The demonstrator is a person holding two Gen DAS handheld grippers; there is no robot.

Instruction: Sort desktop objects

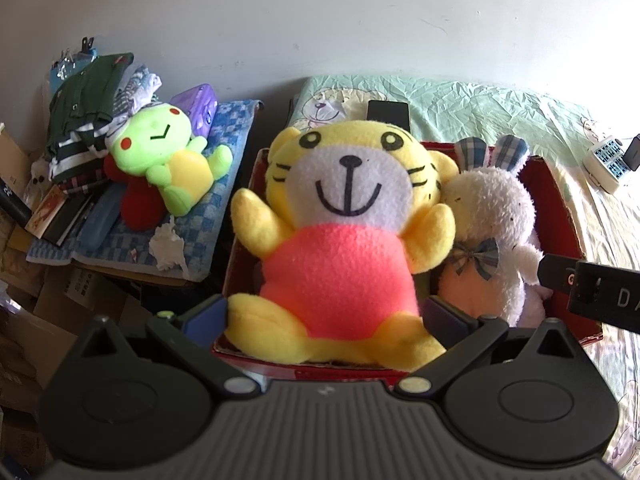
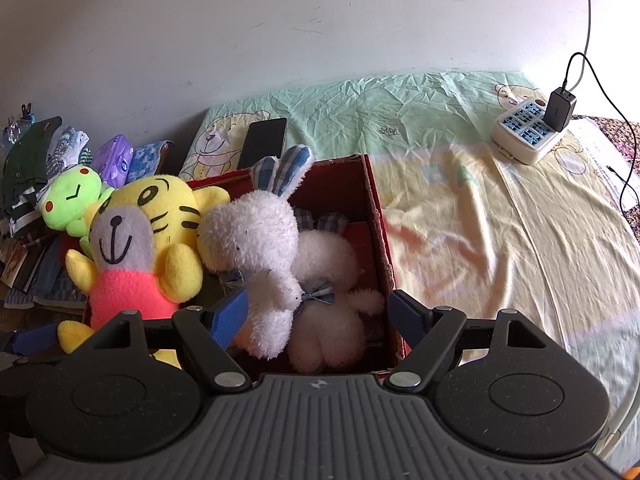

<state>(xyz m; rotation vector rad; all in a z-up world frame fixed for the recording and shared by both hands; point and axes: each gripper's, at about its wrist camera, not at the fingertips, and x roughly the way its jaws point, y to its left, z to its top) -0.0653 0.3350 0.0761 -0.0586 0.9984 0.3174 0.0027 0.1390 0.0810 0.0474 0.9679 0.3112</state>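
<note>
Inside the red box (image 1: 558,200), the yellow tiger plush (image 1: 344,236) sits between the spread jaws of the left gripper (image 1: 326,314). Beside the tiger, 2 white rabbit plushes (image 2: 276,256) lie before the right gripper (image 2: 316,312), its jaws released; its housing reads "DA", cut off.

Brightness: I see both views well lit by daylight, colours strong.
Light source: I cannot see it; a bright patch falls across the bedsheet (image 2: 480,216) on the right.
Glare: I find the yellow tiger toy (image 1: 344,216) and its pink belly almost blown out in the left view.
Shadows: the inside of the red box (image 2: 372,216) is dark; the tiger's face looks grey and shaded in the right view.
Distortion: I see strong fisheye bending; the wall (image 1: 320,20) edge curves and the corners go black.
Focus: the clothes pile (image 1: 88,120) at the left edge is soft.
</note>
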